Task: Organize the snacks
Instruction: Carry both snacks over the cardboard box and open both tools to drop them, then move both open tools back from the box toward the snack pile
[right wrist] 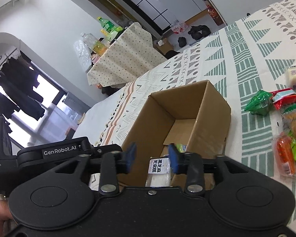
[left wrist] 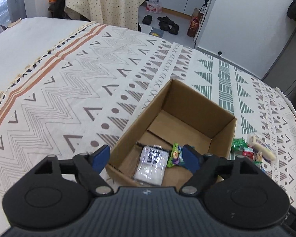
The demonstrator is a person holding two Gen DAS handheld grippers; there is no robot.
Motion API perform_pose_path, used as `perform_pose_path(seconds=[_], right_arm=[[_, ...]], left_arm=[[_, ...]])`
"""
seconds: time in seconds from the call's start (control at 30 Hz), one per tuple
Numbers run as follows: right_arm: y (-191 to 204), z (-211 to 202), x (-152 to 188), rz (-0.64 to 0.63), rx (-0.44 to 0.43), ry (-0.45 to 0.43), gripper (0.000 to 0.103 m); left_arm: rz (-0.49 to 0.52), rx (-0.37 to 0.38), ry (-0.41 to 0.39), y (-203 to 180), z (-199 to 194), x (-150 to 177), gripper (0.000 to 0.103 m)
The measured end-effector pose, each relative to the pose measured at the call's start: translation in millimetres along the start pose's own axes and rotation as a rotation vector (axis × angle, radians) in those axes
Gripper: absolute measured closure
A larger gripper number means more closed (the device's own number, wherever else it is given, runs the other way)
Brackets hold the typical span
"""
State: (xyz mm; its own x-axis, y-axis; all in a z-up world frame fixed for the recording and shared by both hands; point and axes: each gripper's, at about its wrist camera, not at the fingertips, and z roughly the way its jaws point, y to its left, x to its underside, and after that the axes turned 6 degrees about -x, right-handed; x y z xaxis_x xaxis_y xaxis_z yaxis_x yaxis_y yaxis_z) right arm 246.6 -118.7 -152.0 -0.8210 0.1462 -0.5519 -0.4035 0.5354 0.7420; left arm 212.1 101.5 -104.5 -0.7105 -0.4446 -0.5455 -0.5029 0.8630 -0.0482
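Observation:
An open cardboard box (left wrist: 189,98) (right wrist: 213,114) stands on the patterned cloth (left wrist: 73,90). In its near end lie a white snack packet with black print (left wrist: 151,165) (right wrist: 160,170) and a small green packet (left wrist: 174,155). My left gripper (left wrist: 146,157) hangs open over that end, its blue pads clear of the white packet on both sides. My right gripper (right wrist: 153,158) is also open above the box's near wall, with nothing pressed between its pads. Loose snacks lie to the right of the box: a green packet (left wrist: 239,143) (right wrist: 258,102), a red one (right wrist: 286,96), an orange one (right wrist: 285,156) and a long white one (left wrist: 263,147).
The black body of the left gripper (right wrist: 59,150) shows at the left of the right wrist view. Beyond the cloth's far edge stand a table under a dotted cover (left wrist: 106,0) (right wrist: 124,59), shoes on the floor (left wrist: 167,23) and bottles (right wrist: 106,25).

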Motion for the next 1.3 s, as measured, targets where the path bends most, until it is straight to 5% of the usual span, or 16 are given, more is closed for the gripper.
perform_pose_path(seconds=[0.1, 0.6, 1.3], right_arm=[[3.9, -4.4, 2.4, -0.025, 0.022, 0.002, 0.05], [10.7, -60.5, -2.2, -0.089, 0.177, -0.125, 0.0], [1.7, -148.8, -19.8, -0.155, 0.326, -0.287, 0.0]], left_arm=[[-0.016, -0.006, 0.022, 3.1, -3.0, 5.4, 0.018], [-0.025, -0.032, -0.038, -2.0, -44.5, 22.7, 0.0], [-0.01, 0.052, -0.087, -37.7, -81.4, 44.4, 0.0]])
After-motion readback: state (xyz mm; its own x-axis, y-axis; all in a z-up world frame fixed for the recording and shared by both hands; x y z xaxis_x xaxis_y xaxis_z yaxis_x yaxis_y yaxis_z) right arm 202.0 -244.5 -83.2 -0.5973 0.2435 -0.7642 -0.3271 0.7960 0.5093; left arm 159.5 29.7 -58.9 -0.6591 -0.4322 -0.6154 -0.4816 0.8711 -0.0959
